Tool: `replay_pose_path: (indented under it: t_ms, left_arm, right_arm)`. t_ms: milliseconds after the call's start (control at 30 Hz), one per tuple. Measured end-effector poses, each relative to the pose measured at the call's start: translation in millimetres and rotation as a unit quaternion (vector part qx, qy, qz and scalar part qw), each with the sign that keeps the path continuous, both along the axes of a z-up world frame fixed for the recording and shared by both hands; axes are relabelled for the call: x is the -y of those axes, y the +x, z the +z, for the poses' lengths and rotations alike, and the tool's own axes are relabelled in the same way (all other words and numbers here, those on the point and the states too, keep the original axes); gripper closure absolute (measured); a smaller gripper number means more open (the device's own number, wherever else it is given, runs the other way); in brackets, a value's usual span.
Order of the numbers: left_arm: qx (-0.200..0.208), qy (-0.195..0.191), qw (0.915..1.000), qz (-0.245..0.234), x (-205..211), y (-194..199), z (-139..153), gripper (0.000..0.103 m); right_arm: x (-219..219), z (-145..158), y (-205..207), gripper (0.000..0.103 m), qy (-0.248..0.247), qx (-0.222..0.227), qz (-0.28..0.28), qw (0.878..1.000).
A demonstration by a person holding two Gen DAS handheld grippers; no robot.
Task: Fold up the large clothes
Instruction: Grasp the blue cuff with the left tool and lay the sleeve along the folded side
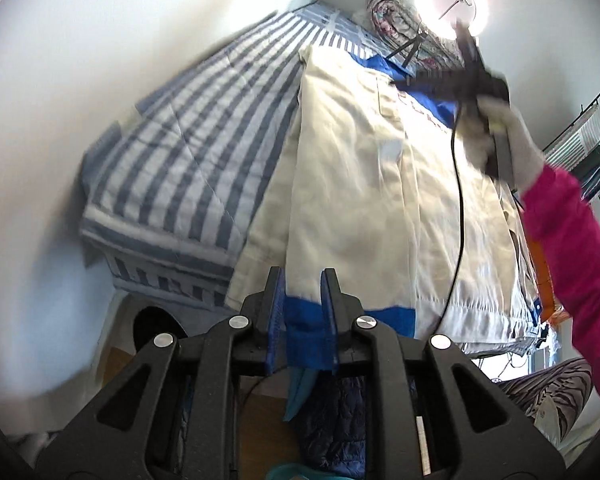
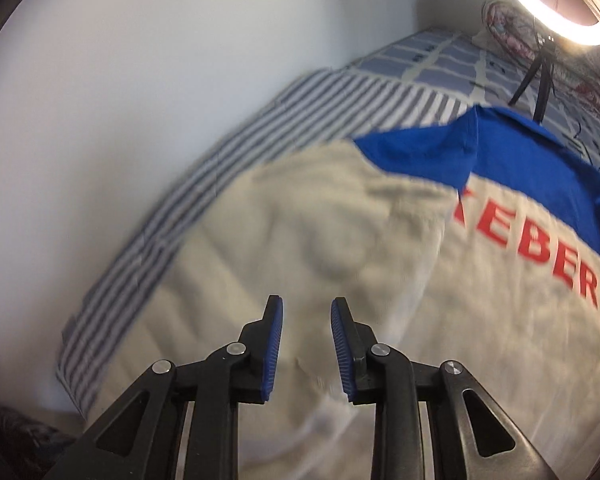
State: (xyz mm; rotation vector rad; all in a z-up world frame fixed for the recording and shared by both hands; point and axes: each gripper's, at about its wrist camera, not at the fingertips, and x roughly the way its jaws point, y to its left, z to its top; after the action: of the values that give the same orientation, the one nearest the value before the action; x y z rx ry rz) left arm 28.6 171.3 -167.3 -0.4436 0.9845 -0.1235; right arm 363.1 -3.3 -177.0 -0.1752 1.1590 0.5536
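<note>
Surface: striped bedspread (image 1: 188,148) is carrying the cream-and-blue jacket (image 1: 352,184).
Left gripper (image 1: 302,312): you're pinching its blue hem (image 1: 304,320), nearest you.
Right gripper (image 2: 307,344): you're hovering mid-back, fingers parted.
Axis: running hem-to-collar, away from you.

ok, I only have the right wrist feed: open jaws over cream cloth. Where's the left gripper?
Observer: The left gripper is clamped on the blue band at the near edge of the jacket.
Operator: Anything trailing off my right one?
Observer: Yes, a black cable hangs down from the right gripper and crosses the front of the jacket.
</note>
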Motion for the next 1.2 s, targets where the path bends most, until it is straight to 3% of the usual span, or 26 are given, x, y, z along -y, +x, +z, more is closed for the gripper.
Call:
replay_pose_path:
  t_ms: [100, 200, 300, 433, 533, 667, 767, 867, 967, 1033, 1200]
  left_arm:
    - [0.003, -0.004, 1.0000, 0.000, -5, 9, 6, 0.062]
    - [-0.009, -0.022, 0.9996, -0.012, -9, 24, 2, 0.059]
    - [-0.038, -0.070, 0.9965, -0.026, -15, 42, -13, 0.045]
    - [-0.084, -0.089, 0.9923, -0.016, -22, 59, -37, 0.045]
    - [-0.093, -0.091, 0.9914, -0.013, -25, 65, -42, 0.045]
    - [-0.100, -0.114, 0.9884, -0.007, -29, 72, -51, 0.045]
    - [-0.112, -0.132, 0.9848, -0.009, -28, 73, -60, 0.045]
    - [-0.108, -0.138, 0.9845, -0.005, -29, 71, -61, 0.045]
    - [-0.106, -0.126, 0.9864, -0.001, -30, 68, -60, 0.056]
    - [-0.103, -0.125, 0.9867, -0.004, -31, 64, -58, 0.067]
    - [-0.086, -0.114, 0.9897, -0.009, -32, 53, -49, 0.070]
  right_arm:
    - [0, -25, -2, 0.077, -0.029, -0.006, -0.002, 1.000]
    - [5, -40, 0, 0.080, -0.023, -0.018, -0.020, 0.999]
    - [9, -45, 0, 0.080, -0.015, -0.014, -0.029, 0.999]
    - [8, -37, -6, 0.080, -0.021, -0.012, -0.025, 0.999]
    - [16, -11, -28, 0.079, 0.022, -0.019, -0.017, 0.999]
    - [28, 25, -82, 0.079, 0.067, -0.019, 0.018, 0.997]
    - [30, 33, -128, 0.079, 0.089, -0.030, 0.042, 0.995]
    - [26, 28, -160, 0.079, 0.109, -0.044, 0.058, 0.991]
    - [13, 16, -177, 0.079, 0.118, -0.056, 0.071, 0.989]
    - [3, 5, -183, 0.079, 0.111, -0.062, 0.074, 0.989]
    - [-12, -30, -192, 0.079, 0.079, -0.091, 0.070, 0.990]
